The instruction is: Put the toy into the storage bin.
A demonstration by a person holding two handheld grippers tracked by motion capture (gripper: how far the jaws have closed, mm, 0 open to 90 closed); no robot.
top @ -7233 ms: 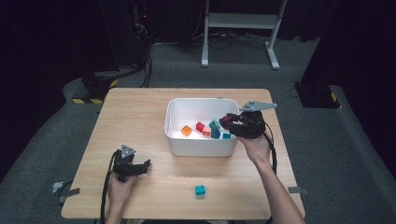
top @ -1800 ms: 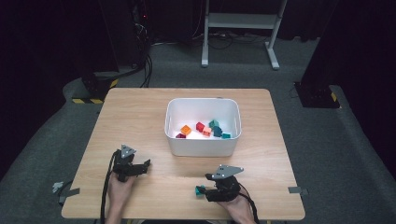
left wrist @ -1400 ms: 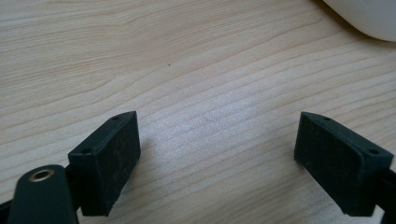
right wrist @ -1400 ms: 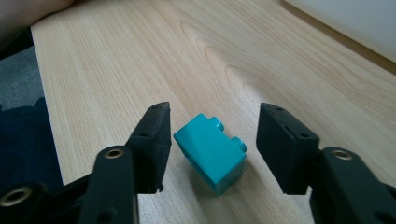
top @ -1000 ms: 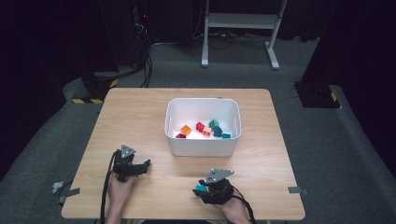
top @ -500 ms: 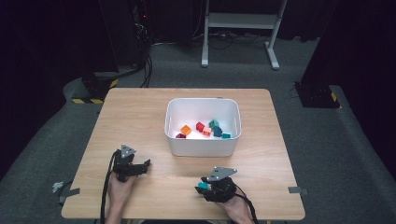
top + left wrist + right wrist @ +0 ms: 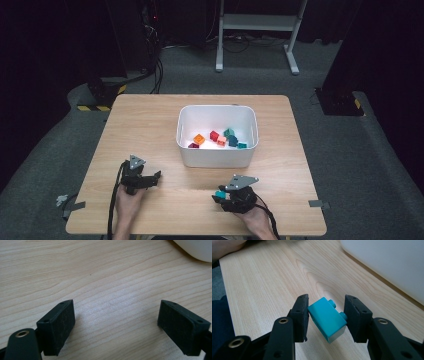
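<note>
Right gripper view: teal brick clamped

Right gripper (image 7: pixel 326 315) grips teal brick (image 7: pixel 327 318) between both pads, brick tilted, studs against one pad, above wooden table (image 7: pixel 262 290), near white bin (image 7: pixel 392 267). Left gripper (image 7: pixel 117 325) jaws spread wide, nothing between, low over bare table.

We are in what looks like a lab or recording studio. Black curtains surround a grey carpeted floor (image 7: pixel 350 165), cables (image 7: pixel 155 70) trail from dark equipment, and a white metal stand (image 7: pixel 260 22) sits behind our lone wooden table (image 7: pixel 145 120).
</note>
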